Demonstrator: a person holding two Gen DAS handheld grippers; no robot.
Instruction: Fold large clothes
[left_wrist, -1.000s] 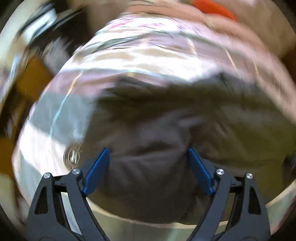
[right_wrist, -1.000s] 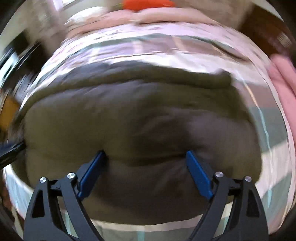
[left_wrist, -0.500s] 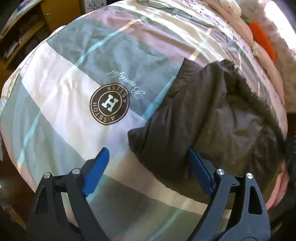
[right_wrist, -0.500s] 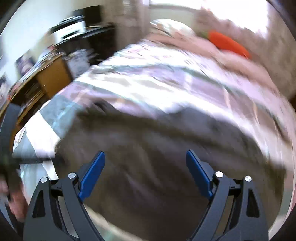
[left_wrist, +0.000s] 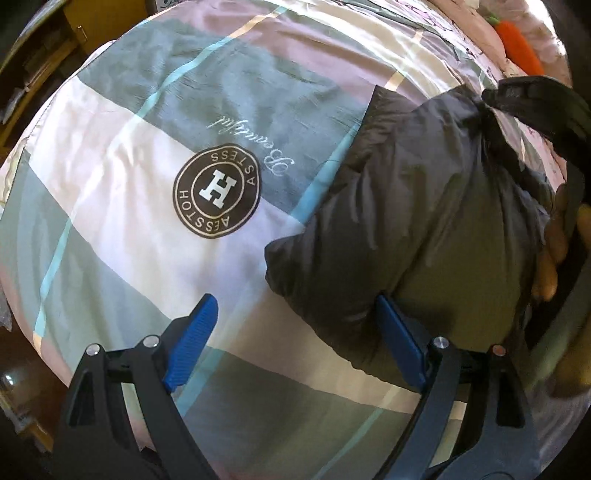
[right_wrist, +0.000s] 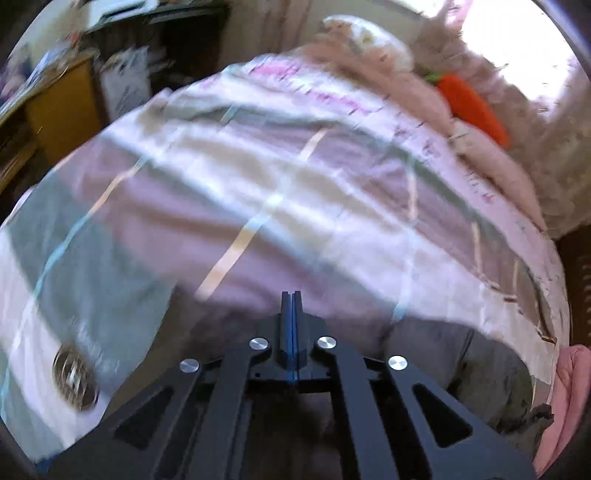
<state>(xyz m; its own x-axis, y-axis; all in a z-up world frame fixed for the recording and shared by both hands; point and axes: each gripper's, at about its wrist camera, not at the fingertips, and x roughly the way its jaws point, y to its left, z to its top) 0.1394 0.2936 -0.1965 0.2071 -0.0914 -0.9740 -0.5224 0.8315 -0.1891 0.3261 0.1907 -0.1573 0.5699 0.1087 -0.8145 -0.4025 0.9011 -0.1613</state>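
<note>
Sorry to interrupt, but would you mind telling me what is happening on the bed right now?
A person is folding a dark padded jacket laid on a checked duvet, using a handheld gripper in each hand. The right gripper is shut, and in the left wrist view it appears to pinch the jacket's far corner. The left gripper is open and hangs over the near corner, one finger over the fabric, gripping nothing. A plush carrot lies at the head of the bed.

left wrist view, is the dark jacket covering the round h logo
No, the jacket lies apart from the logo, which shows whole on the quilt.
</note>
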